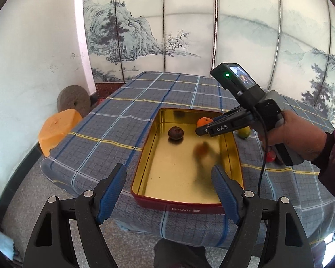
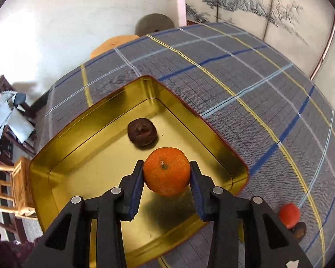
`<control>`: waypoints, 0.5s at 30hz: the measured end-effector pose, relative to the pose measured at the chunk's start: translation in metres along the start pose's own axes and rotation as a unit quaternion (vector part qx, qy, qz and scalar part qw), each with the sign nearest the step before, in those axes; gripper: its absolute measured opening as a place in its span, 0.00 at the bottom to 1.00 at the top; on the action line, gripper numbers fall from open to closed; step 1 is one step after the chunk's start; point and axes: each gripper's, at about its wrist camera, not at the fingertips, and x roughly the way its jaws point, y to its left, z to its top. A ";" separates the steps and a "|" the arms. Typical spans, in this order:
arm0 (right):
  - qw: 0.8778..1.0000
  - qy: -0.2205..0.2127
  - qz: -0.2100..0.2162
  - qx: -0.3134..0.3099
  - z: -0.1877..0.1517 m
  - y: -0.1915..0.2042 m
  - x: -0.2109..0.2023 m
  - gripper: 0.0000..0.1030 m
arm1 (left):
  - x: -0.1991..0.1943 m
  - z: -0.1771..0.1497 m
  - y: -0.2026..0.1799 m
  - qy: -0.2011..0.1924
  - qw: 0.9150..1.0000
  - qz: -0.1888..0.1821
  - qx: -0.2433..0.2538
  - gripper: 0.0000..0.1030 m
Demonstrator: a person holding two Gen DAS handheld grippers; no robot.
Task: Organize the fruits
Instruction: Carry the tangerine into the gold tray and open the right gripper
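Observation:
A gold-lined tin (image 1: pixel 145 156) (image 2: pixel 55 163) with a red outside sits on the checked tablecloth. Inside it lies a dark brown fruit (image 1: pixel 176 133) (image 2: pixel 142 131). My right gripper (image 2: pixel 166 167) is shut on an orange (image 2: pixel 166 170) (image 1: pixel 203 121) and holds it above the tin's floor, near the far right corner. In the left wrist view the right gripper (image 1: pixel 201 131) reaches in from the right, held by a hand (image 1: pixel 297 138). My left gripper (image 1: pixel 168 174) hangs open over the tin's near edge, nothing between its fingers.
A yellow-green fruit (image 1: pixel 244 131) and a red fruit (image 1: pixel 270 156) (image 2: pixel 289 214) lie on the cloth right of the tin, with a dark brown fruit (image 2: pixel 300 230) beside the red one. An orange stool (image 1: pixel 58 129) and a millstone (image 1: pixel 73 101) stand left of the table. A painted screen stands behind.

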 end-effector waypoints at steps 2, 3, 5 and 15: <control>1.000 0.004 0.001 0.008 0.002 0.000 0.006 0.35 | 0.002 -0.001 0.001 0.004 1.000 0.003 -0.002 0.76; 1.000 0.005 0.001 0.009 0.003 0.002 0.007 0.35 | 0.003 -0.001 0.001 0.006 1.000 0.004 -0.002 0.76; 1.000 0.009 -0.007 0.012 0.005 0.004 0.012 0.35 | 0.004 -0.002 0.001 0.009 1.000 0.012 0.002 0.76; 0.999 -0.009 -0.005 0.044 0.014 0.001 0.017 0.39 | 0.003 -0.006 -0.001 0.009 0.999 0.034 0.011 0.76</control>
